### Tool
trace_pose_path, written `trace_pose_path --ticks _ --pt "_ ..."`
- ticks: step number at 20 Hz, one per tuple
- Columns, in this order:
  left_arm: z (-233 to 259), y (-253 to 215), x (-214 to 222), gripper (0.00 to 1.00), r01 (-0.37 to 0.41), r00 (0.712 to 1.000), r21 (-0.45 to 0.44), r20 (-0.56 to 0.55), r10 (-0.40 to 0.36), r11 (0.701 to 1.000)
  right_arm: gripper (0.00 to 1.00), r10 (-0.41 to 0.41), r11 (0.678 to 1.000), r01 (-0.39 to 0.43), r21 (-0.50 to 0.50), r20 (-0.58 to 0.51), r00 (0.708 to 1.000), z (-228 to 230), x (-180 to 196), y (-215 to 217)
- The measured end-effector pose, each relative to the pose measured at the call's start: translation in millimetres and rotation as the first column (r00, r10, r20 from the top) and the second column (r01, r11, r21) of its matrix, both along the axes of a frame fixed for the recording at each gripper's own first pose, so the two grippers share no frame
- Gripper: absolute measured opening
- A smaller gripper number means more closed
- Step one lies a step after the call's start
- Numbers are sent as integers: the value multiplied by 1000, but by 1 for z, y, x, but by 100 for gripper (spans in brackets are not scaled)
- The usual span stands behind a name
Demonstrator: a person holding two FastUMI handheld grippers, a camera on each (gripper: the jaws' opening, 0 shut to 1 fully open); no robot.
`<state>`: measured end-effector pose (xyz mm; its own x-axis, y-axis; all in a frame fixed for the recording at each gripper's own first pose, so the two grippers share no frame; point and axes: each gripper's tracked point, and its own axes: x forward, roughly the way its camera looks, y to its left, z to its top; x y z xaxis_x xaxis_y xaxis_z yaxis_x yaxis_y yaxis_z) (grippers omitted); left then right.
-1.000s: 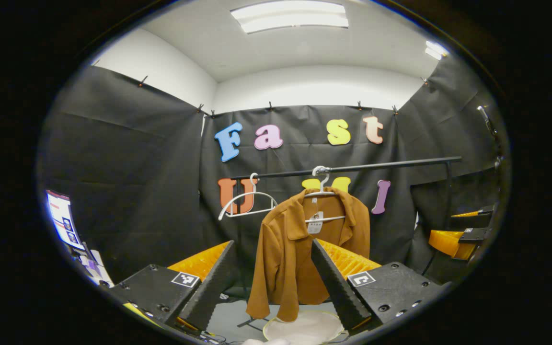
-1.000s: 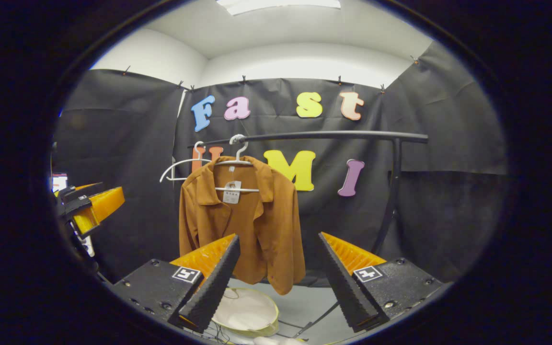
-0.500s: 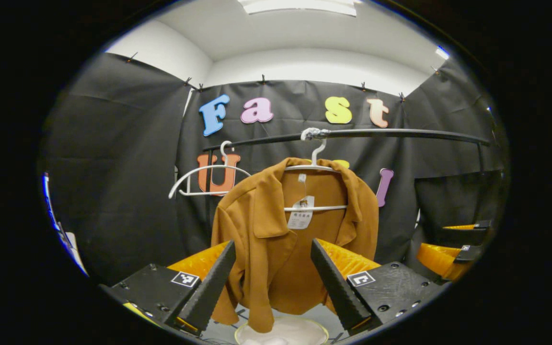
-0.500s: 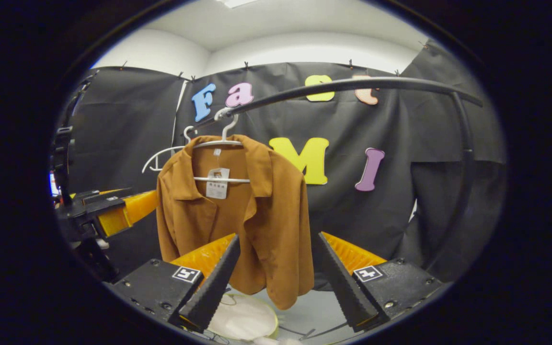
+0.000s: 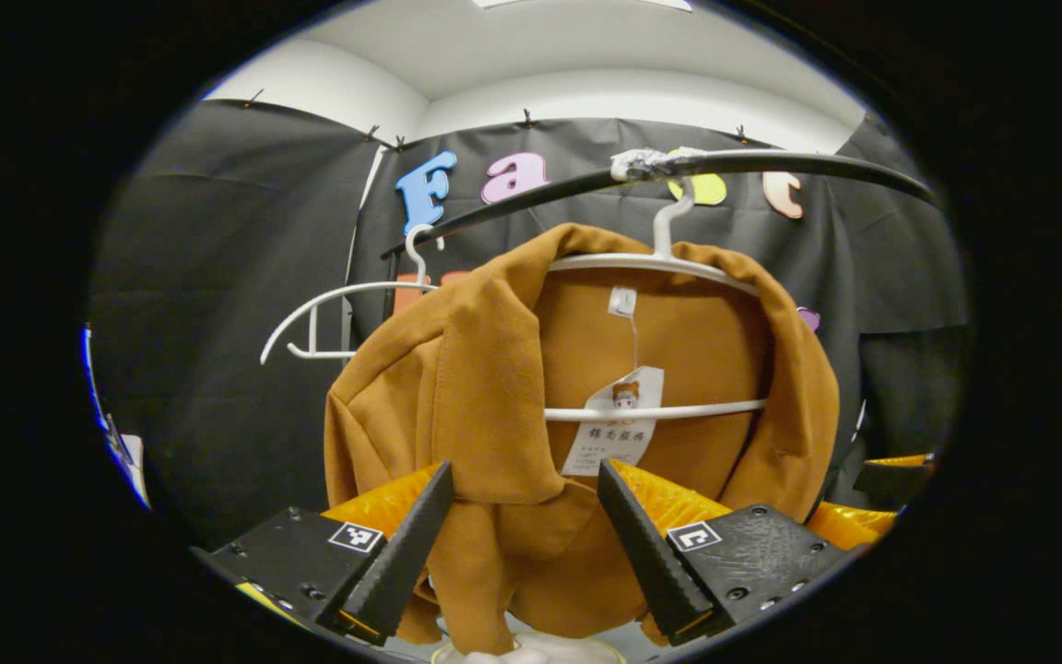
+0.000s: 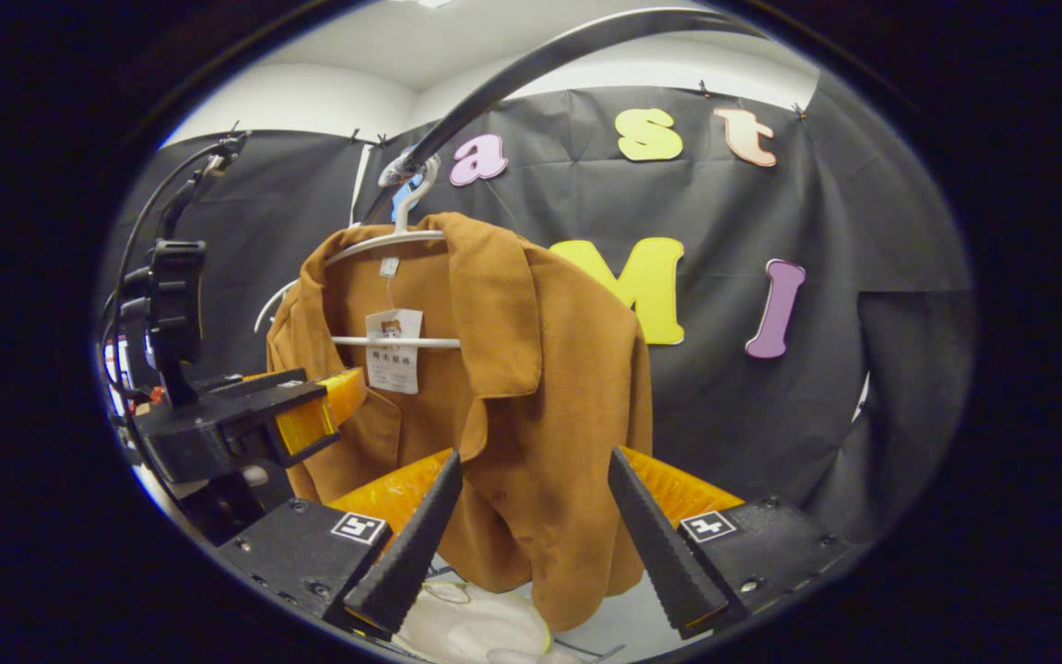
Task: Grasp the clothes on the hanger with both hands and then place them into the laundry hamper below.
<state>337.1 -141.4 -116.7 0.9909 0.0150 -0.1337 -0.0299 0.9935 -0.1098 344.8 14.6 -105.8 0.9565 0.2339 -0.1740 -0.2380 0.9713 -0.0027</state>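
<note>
Now both tongs level and spread wide, left tongs (image 5: 524, 516) and right tongs (image 6: 531, 516) close before the brown shirt (image 5: 503, 387).

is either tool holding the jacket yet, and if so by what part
Nothing is held. The left tool and right tool both stand open in front of the brown jacket, which hangs on its white hanger.

both views close, facing jacket (image 5: 513, 387)

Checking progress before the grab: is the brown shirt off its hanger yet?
No, the brown shirt hangs draped over the white hanger, hooked on the black rail.
</note>
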Motion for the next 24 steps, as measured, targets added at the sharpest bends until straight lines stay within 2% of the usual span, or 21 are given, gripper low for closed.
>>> trace_pose_path --ticks 2,3,4,5,6,8,12,15,16,18,20,21,23,24 --pt "-4 7 9 96 -30 1000 20 0 30 999 100 14 1000 -14 13 -9 1000 -1 12 7" --pt "-5 11 11 99 -46 999 33 1 46 998 100 20 999 -20 26 -10 1000 0 17 12" --pt "-7 15 14 95 -63 998 45 7 63 997 100 27 999 -27 35 -10 1000 2 21 17" --pt "-8 16 14 95 -74 997 56 7 73 996 100 28 999 -27 38 -12 1000 3 25 20" --pt "-9 18 16 99 -80 997 68 10 79 994 100 22 999 -21 42 -11 1000 5 30 22" --pt "-10 24 17 99 -95 995 98 11 94 991 100 7 999 -7 47 -1 1000 9 42 30" --pt "-13 36 20 98 -115 993 90 -2 116 989 100 5 997 -6 73 13 1000 14 61 43" --pt "-17 40 25 92 -122 992 68 -16 123 990 76 -6 997 4 73 26 1000 15 74 37" --pt "-16 39 25 85 -116 993 66 -14 117 991 70 2 998 -4 69 26 1000 14 76 37" --pt "-17 45 25 79 -113 993 70 -14 114 991 67 15 997 -16 70 25 1000 14 77 34" --pt "-17 45 24 77 -96 995 64 -22 98 993 55 5 997 -8 78 30 1000 14 79 25" --pt "-17 49 23 76 -108 994 65 -26 110 992 46 6 997 -8 82 31 1000 14 82 21" --pt "-19 52 24 60 -88 995 38 -40 90 995 32 4 997 -6 83 27 1000 12 85 14" --pt "-19 51 24 60 -73 996 36 -46 75 997 29 1 997 -4 83 26 1000 12 86 10"
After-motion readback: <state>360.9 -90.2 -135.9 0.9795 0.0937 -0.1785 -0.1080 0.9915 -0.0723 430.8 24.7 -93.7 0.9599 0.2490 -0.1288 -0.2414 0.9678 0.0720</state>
